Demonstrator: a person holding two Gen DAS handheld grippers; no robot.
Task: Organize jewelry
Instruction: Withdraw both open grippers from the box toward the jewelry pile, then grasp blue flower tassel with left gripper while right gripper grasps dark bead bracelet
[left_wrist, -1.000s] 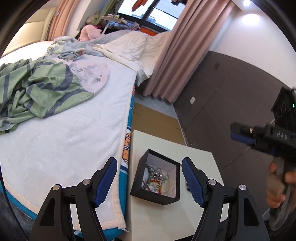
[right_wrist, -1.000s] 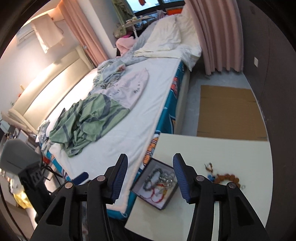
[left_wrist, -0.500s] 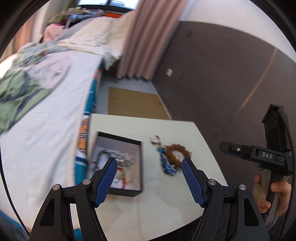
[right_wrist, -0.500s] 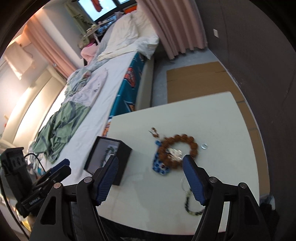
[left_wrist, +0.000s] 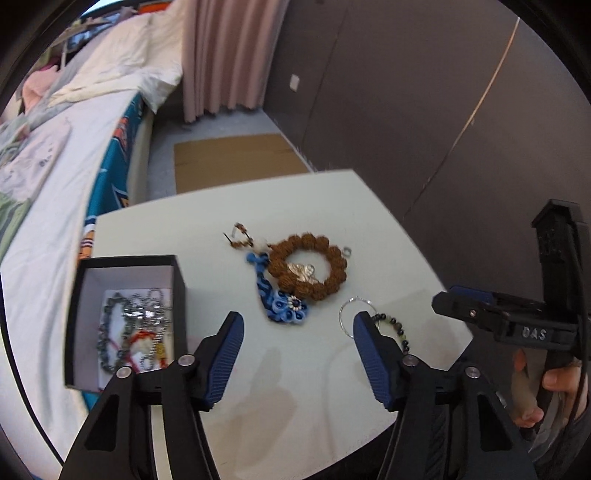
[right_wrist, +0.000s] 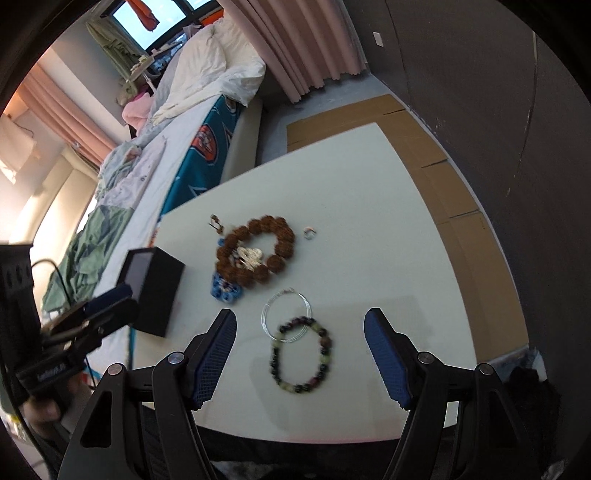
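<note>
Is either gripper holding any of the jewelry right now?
No. The left gripper and right gripper both have open, empty jaws above the table.

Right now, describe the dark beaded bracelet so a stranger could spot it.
On the white table, look at the near edge, away from the black box. The dark beaded bracelet overlaps a thin wire hoop; unlike the chunky brown bracelet, its beads are small, dark and pale green.

Table (right_wrist: 369, 221): off-white, plain. Box (left_wrist: 74, 295): black outside, white lining. Bead bracelet (left_wrist: 308, 269): reddish brown, with a silver piece at its centre. Knotted cord ornament (left_wrist: 284, 304): blue. Wire hoop (right_wrist: 286, 314): silver. Small-bead bracelet (right_wrist: 301, 356): dark beads alternating with pale green. Each tool: black frame, blue ribbed pads (right_wrist: 214, 354). Curtain (left_wrist: 229, 55): pink.
</note>
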